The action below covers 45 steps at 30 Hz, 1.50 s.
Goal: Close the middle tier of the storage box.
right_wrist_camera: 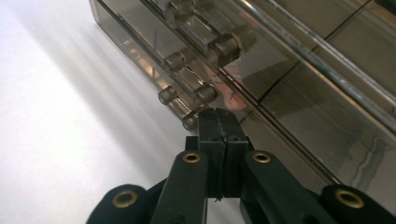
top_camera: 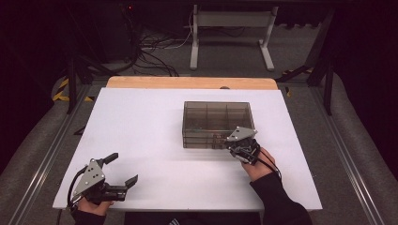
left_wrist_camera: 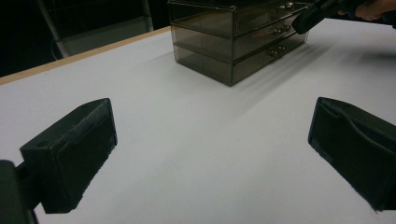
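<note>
A smoky see-through drawer box (top_camera: 216,123) stands right of the middle of the white table (top_camera: 150,140). My right gripper (top_camera: 231,146) is shut, its tips against the box's front near the right end. In the right gripper view the two jaws press flat together (right_wrist_camera: 217,115) with nothing between them, right beside a clear bar handle (right_wrist_camera: 187,100) of a lower drawer. My left gripper (top_camera: 123,168) rests open at the table's near left corner, far from the box. Its wide-apart jaws (left_wrist_camera: 212,144) frame bare table, with the drawer box (left_wrist_camera: 233,37) and the right gripper (left_wrist_camera: 308,16) beyond.
A wooden strip (top_camera: 187,83) edges the far side of the table. Behind it are floor cables (top_camera: 155,51) and a white stand (top_camera: 232,28). Metal rails (top_camera: 44,159) run along both sides of the table.
</note>
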Each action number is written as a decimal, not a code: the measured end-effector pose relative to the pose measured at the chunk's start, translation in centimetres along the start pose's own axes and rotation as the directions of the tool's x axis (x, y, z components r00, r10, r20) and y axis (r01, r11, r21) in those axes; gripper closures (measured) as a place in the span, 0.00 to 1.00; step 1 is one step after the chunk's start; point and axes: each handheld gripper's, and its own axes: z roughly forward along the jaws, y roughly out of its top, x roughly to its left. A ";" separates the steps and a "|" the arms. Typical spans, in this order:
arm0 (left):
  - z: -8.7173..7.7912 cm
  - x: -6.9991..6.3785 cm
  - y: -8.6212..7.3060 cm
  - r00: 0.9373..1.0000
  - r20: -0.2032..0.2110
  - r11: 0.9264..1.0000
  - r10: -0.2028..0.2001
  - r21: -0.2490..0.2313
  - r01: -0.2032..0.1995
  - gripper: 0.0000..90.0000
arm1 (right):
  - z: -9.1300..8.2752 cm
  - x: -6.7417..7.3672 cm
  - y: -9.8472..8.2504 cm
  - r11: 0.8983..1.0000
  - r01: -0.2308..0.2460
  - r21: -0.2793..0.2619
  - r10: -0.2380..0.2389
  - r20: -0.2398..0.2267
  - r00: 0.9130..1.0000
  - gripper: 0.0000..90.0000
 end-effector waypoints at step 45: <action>0.1 -0.1 0.0 1.000 0.007 1.000 -0.005 -0.002 0.005 0.02 | -6.3 1.0 -2.7 0.933 -0.093 -0.347 0.004 -0.250 0.968 0.00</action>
